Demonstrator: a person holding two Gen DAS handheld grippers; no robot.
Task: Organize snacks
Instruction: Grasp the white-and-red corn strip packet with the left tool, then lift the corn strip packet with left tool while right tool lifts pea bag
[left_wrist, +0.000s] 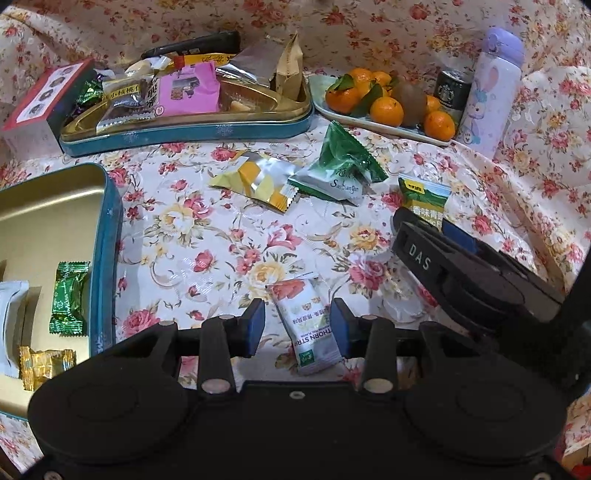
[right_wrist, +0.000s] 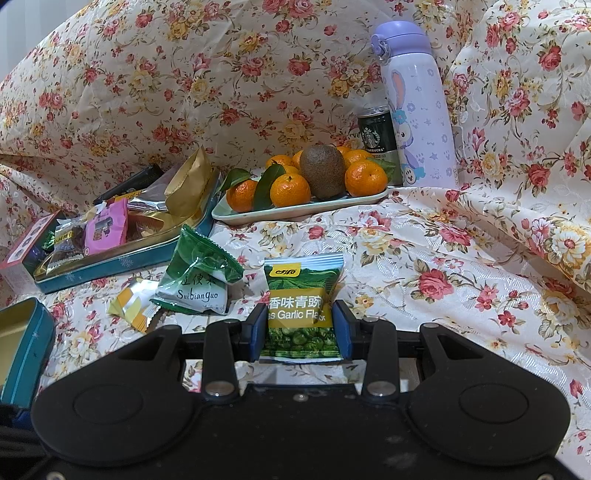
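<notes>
The green garlic-pea packet (right_wrist: 301, 314) stands upright between the blue pads of the right gripper (right_wrist: 301, 330), and both pads press on its sides, so the jaws are clamped on it. Just beyond and to the left of these jaws lies a green and white Suibianguo packet (right_wrist: 199, 280), with a yellow and white packet (right_wrist: 135, 304) touching its near left edge.

The white hawthorn-strip packet (left_wrist: 308, 326) lies flat on the floral cloth (left_wrist: 229, 236) between the pads of the left gripper (left_wrist: 297, 328); the jaws stand open, with cloth showing on either side of the packet. Far left of these jaws sits an open teal tin (left_wrist: 110, 236) holding a green-wrapped candy (left_wrist: 70, 297) and a gold-wrapped one (left_wrist: 42, 367).

Farther ahead and to the left of both grippers is a shallow teal tray (left_wrist: 184, 131) heaped with mixed snacks. To its right stand a plate of mandarins and kiwi (right_wrist: 295, 212), a Starbucks can (right_wrist: 376, 138) and a lilac rabbit bottle (right_wrist: 417, 107).
</notes>
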